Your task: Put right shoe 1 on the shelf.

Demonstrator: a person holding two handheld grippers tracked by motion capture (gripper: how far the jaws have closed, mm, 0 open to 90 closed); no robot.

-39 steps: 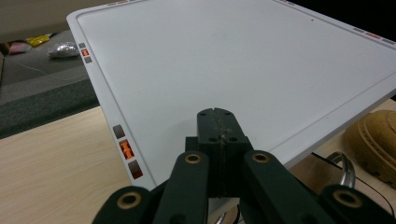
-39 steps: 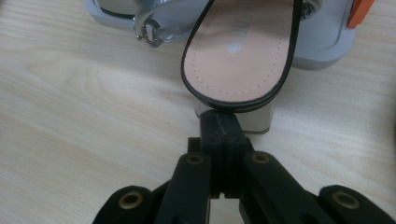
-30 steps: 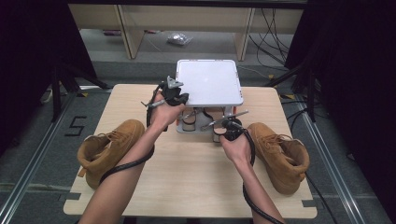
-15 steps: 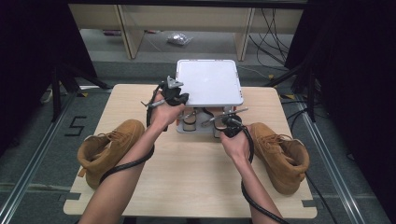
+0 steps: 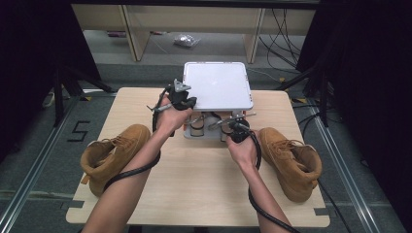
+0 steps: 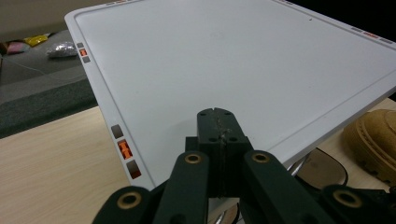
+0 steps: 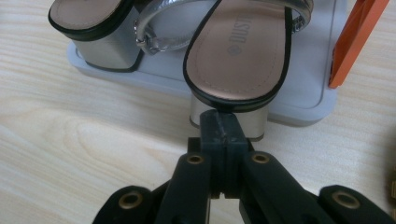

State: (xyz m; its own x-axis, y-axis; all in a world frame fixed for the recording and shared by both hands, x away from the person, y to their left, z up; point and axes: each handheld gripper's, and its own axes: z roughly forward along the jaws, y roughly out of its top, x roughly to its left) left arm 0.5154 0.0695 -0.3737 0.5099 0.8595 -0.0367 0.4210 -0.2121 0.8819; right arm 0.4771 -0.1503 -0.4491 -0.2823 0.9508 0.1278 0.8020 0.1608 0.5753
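Black jaws on the left gripper (image 6: 218,122) are pressed tight together with nothing between them. They sit over the near edge of the white lid (image 6: 224,70), which is lifted up above the grey tray (image 7: 299,100); I cannot tell if the tips touch the lid. From the high view the left gripper (image 5: 179,95) is at the lid's (image 5: 216,85) left front corner, held in the left hand (image 5: 171,116). The right gripper (image 7: 219,126) also has its jaws shut together, holding nothing. Its tips are right in front of the silver block heel of a sandal (image 7: 238,51), very close to it, but I cannot tell if they touch. A second sandal (image 7: 98,28) stands beside the first one, and both sit in the grey tray on the wooden table (image 5: 194,184). An orange piece (image 7: 357,39) stands up at the tray's side. One tan boot (image 5: 114,155) lies on the table to the left, and another tan boot (image 5: 291,162) lies to the right.
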